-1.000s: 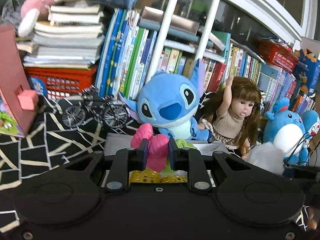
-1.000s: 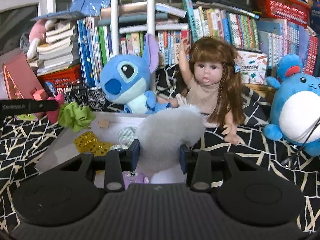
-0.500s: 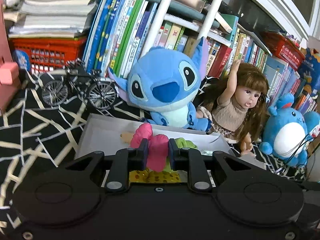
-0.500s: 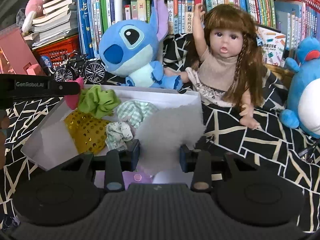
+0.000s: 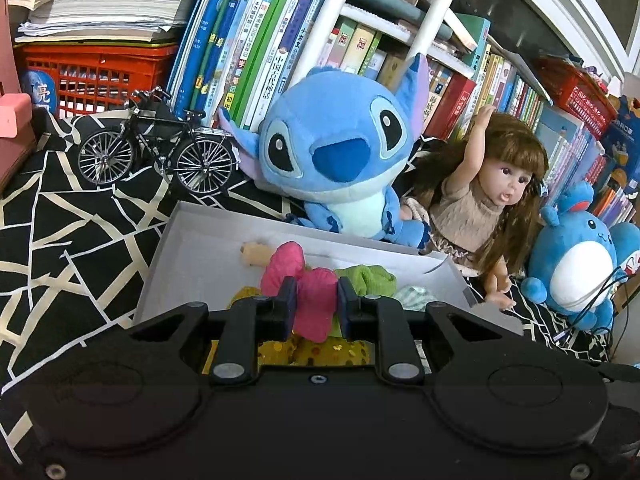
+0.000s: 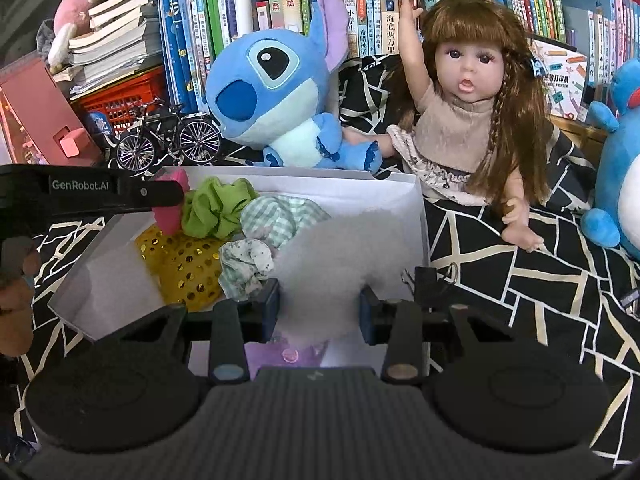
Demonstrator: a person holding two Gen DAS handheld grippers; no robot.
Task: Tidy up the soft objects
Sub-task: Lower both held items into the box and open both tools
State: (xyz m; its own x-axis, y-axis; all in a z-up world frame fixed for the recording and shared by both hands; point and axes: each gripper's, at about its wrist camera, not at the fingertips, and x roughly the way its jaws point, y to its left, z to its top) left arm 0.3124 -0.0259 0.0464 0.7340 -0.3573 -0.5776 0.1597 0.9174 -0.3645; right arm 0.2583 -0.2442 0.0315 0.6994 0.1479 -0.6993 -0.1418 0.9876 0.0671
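Observation:
A white box point(image 6: 412, 200) point(image 5: 192, 248) lies on the black patterned cloth. Inside it are a green scrunchie point(image 6: 216, 210) point(image 5: 370, 278), a yellow sequinned piece point(image 6: 180, 258), a checked green cloth point(image 6: 280, 216) and a flowered cloth point(image 6: 246, 266). My left gripper point(image 5: 316, 306) is shut on a pink soft piece point(image 5: 316, 304) over the box's left part; from the right wrist view its black finger point(image 6: 100, 196) shows with the pink piece point(image 6: 170, 216) at its tip. My right gripper point(image 6: 320, 312) is shut on a grey-white fluffy ball point(image 6: 340, 256) above the box's right half.
Behind the box sit a blue plush point(image 5: 340, 160), a doll point(image 6: 460, 100) and a second blue plush point(image 5: 576, 264). A model bicycle point(image 5: 156, 148) stands at the left, a pink box point(image 6: 40, 116) further left. Shelves of books and red baskets point(image 5: 92, 72) fill the back.
Both grippers have sunk toward the box with their loads still held. The box and its contents now fill more of both views.

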